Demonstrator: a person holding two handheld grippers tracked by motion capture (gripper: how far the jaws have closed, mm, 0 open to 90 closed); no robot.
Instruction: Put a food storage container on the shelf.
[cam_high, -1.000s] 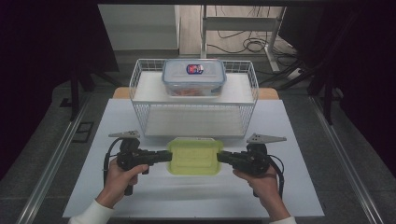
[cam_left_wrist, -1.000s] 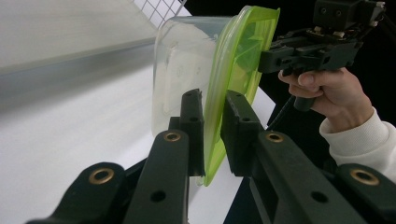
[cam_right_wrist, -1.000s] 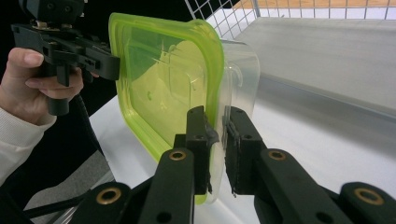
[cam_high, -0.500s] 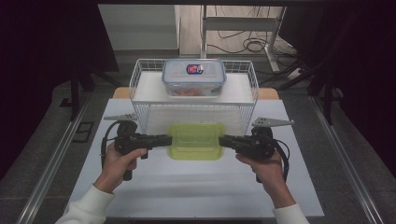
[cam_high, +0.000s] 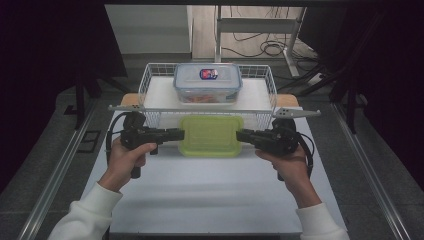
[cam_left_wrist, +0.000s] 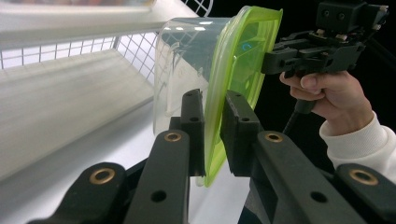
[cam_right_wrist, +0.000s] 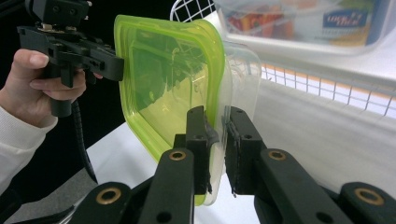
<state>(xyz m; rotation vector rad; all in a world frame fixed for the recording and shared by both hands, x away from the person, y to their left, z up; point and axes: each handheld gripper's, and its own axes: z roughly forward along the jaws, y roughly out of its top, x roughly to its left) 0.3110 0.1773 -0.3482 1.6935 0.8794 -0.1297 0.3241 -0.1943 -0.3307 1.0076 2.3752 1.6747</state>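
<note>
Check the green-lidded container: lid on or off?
On. The green lid sits on the clear container, and both the left gripper and the right gripper clamp the rim at opposite ends.

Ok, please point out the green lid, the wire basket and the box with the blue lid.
green lid (cam_high: 211, 135), high view, middle of its top
wire basket (cam_high: 145, 80), high view, left rim
box (cam_high: 208, 80), high view, on its blue lid
</note>
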